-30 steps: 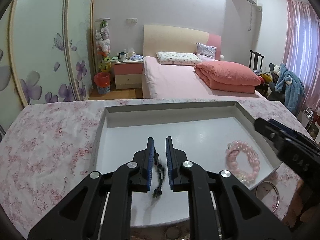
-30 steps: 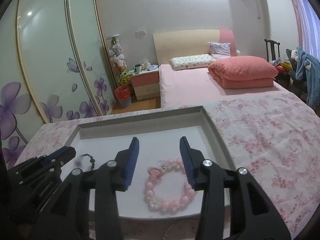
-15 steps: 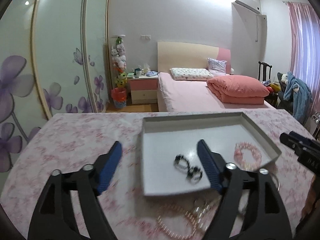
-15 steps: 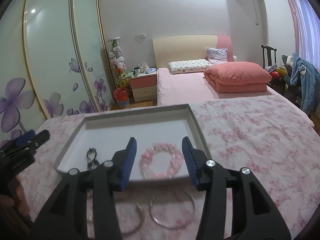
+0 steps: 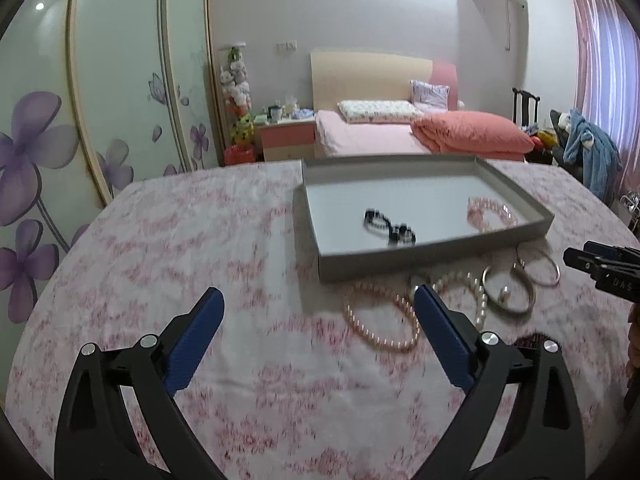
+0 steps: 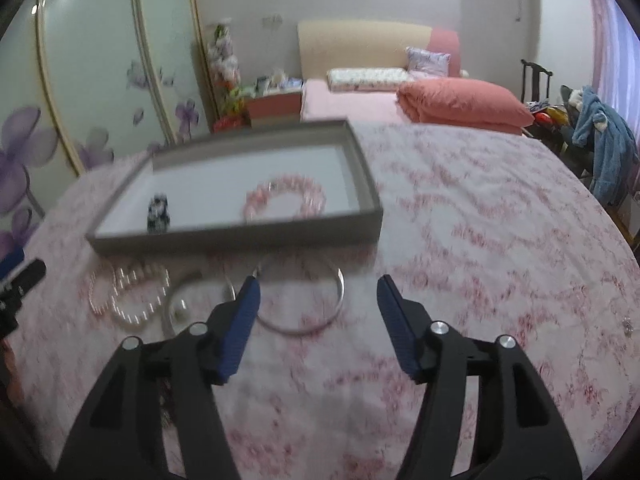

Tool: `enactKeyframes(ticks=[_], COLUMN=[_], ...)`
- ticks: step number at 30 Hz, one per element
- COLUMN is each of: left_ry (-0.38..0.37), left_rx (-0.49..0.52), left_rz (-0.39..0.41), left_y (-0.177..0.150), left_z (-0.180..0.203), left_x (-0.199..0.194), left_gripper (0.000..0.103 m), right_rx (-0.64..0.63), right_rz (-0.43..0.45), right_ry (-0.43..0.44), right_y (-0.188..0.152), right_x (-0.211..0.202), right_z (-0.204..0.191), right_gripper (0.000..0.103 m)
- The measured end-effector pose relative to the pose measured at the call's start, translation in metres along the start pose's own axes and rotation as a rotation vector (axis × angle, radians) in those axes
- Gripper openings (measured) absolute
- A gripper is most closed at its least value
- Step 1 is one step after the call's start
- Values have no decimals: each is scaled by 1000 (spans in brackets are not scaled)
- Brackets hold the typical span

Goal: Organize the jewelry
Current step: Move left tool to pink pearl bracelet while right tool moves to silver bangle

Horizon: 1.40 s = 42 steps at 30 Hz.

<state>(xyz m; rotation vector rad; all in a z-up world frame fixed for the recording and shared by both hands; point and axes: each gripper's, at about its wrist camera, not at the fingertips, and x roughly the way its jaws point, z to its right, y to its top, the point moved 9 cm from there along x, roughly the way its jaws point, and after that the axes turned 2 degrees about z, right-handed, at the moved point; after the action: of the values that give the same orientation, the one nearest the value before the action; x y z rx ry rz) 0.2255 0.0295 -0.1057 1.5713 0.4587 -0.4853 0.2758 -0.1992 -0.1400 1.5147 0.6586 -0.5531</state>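
1. Left gripper (image 5: 318, 300) wide apart, jaws just now opening, nothing between them but the flowery cloth (image 5: 200, 240), hanging in front of the grey tray (image 5: 400, 266) and off to its left
2. Right gripper (image 6: 318, 290) about half apart, jaws also just opening, holding nothing, hanging in front of the tray's near right corner
3. Black bead bracelet (image 5: 390, 228) lying inside the tray, near its front wall
4. Pink bead bracelet (image 6: 285, 198) lying inside the tray too, right of the black one
5. Pearl necklace (image 5: 384, 320) on the cloth just in front of the tray
6. Silver bangle (image 6: 300, 300) on the cloth in front of the tray, right by the right gripper's left finger
7. Second silver ring (image 5: 508, 290) beside the pearls, also outside the tray
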Motion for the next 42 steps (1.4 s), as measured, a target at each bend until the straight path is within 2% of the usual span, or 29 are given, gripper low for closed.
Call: enactKeyframes(ticks=[4,8,11,23,24,25,32,34,38,42], left_ry=[-8,-14,-21,-33,-35,-37,-45,-44,-45,-20], left_rx=[12,14,10,26,29,31,21,4,-34,-3], left_rz=[-32,-49,-61,-85,-88,-91,-134,-151,-200,-239], left_y=[-11,-18,-21,-24,-25,-25,-27,-27,-26,-32], left_z=[1,1,0,7,9,10,16,16,15,20], left_x=[3,5,7,12,12,13,22,27,43,54], left_gripper=[95,95,95,95,95,95,94,81,63,41], right_rx=[-41,-94,-99,-73,-75,-81,-60,-59,-58,-57], right_rz=[-70,-127,-134,-137,-135,-128,-126,-126,-126,-126], right_ry=[11,-7,2,2,7,11,-15,-12,-11,-9], right_y=[-15,-23,-19,1,2,3,-4,-5,-5,-5], right_x=[11,26,34,54,53,52,42,41,41,41], right_z=[-7,-15,-19,-12,-13,-14,-10,-10,-10,-10], right_gripper=[75,77,81,81,79,68,68,68,68,68])
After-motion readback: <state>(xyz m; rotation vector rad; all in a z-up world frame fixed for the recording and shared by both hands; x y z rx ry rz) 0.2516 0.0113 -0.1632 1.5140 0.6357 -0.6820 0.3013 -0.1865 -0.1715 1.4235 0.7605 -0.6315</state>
